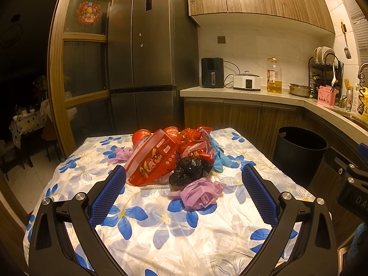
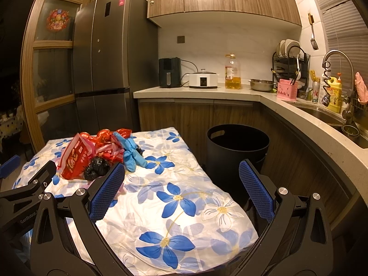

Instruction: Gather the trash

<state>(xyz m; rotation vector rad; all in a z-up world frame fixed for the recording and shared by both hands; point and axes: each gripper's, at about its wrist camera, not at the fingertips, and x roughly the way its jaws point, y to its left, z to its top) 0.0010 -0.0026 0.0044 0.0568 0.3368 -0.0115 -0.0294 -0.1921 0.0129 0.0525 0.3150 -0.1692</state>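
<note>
A pile of trash lies on the flowered tablecloth [image 1: 161, 230]: a red snack bag [image 1: 154, 161], a black plastic bag [image 1: 189, 169], a purple bag [image 1: 200, 194], a blue bag [image 1: 217, 156], red wrappers [image 1: 195, 138] and red cups [image 1: 140, 135]. My left gripper [image 1: 184, 184] is open and empty, just short of the purple bag. My right gripper [image 2: 181, 181] is open and empty over the table's right side, with the pile to its left: red snack bag [image 2: 74, 158], black bag [image 2: 96, 166], blue bag [image 2: 132, 154]. A black bin [image 2: 238, 145] stands on the floor right of the table.
The bin also shows in the left wrist view [image 1: 299, 149]. A fridge [image 1: 149, 53] stands behind the table. The counter [image 2: 207, 92] holds an air fryer, cooker, oil bottle and dish rack; a sink [image 2: 322, 115] is at right. The right gripper's body [image 1: 349, 179] shows at right.
</note>
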